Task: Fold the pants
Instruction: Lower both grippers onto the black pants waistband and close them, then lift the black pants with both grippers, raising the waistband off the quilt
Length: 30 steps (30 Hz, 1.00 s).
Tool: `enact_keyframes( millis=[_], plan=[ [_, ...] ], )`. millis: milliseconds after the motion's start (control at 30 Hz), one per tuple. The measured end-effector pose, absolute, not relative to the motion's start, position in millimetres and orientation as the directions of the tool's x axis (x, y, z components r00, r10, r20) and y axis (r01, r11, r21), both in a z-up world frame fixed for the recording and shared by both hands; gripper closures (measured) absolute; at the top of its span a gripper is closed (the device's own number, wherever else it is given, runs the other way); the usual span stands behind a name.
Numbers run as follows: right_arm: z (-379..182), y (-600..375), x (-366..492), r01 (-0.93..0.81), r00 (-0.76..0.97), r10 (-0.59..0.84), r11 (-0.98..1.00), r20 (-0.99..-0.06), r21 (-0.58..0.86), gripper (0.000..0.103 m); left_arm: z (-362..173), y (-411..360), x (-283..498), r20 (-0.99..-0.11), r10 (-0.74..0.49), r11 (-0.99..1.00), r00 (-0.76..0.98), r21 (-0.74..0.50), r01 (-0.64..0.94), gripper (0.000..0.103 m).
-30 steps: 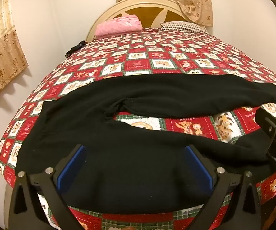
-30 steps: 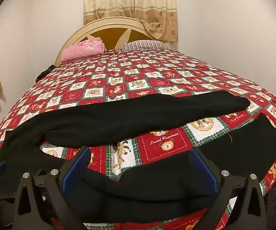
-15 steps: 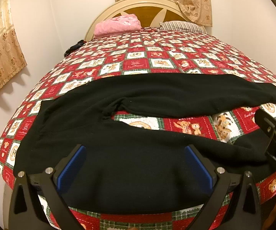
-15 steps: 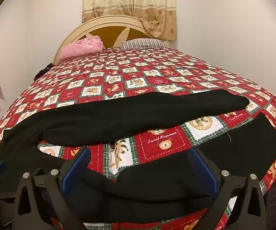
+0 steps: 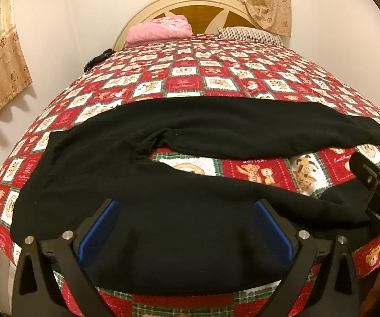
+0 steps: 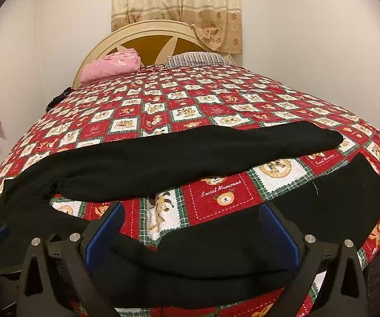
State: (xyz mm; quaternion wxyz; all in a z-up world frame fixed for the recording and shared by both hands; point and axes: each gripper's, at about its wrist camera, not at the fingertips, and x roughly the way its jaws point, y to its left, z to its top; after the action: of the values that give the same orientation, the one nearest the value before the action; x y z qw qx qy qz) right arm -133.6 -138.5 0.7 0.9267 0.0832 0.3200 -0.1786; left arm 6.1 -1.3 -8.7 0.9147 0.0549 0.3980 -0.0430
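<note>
**Pants spread flat, both tools poised at the near edge**

Lying across the foot of the bed (image 5: pixel 184 79), the black pants (image 5: pixel 163 185) are spread sideways: waist toward the left, two legs running right with a wedge of quilt (image 6: pixel 216 195) showing between them. The far leg (image 6: pixel 190 153) lies straight; the near leg (image 6: pixel 322 200) runs along the mattress edge. That layout probably suits folding one leg over the other.

The left tool (image 5: pixel 184 227) hovers over the seat area, spread wide and holding nothing. The right tool (image 6: pixel 192 235) sits over the near leg, equally wide and empty. Whether either touches the cloth I cannot tell.

Beyond the pants the quilt is open, giving room to carry cloth forward. A pink bundle (image 5: pixel 161 29) and a striped pillow (image 5: pixel 248 34) lie well apart by the headboard.
</note>
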Motion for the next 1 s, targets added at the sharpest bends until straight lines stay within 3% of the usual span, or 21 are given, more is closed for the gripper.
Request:
enact_keyframes(
  millis=[467,633,700,767,833,1000],
  plan=[
    [12,-145,-91,0.303,0.755,-0.239,0.953,-0.611,0.002,0.001,-11,82,50,-0.751,0.133,0.987,0.647,0.162,-0.015,0.000],
    [16,-142,-61,0.218,0.764,-0.172,0.976,-0.622,-0.002,0.001,-16,136,68,-0.803,0.119,0.992,0.584,0.126,-0.030,0.013],
    [15,-136,-44,0.163,0.762,-0.137,0.987,-0.633,-0.018,0.001,-14,159,76,-0.816,0.103,0.994,0.570,0.100,-0.035,0.024],
    [14,-129,-23,0.106,0.755,-0.103,0.994,-0.648,-0.035,0.001,-8,184,86,-0.815,0.053,0.998,0.578,0.036,-0.042,0.033],
    [9,-122,2,0.034,0.733,-0.058,0.998,-0.678,-0.049,0.001,-4,204,99,-0.798,0.007,0.998,0.602,-0.030,-0.052,0.036],
    [-6,-112,49,-0.095,0.648,0.055,0.995,-0.759,-0.009,0.020,-12,229,148,-0.830,0.034,0.996,0.556,-0.021,-0.092,0.041]
  ],
)
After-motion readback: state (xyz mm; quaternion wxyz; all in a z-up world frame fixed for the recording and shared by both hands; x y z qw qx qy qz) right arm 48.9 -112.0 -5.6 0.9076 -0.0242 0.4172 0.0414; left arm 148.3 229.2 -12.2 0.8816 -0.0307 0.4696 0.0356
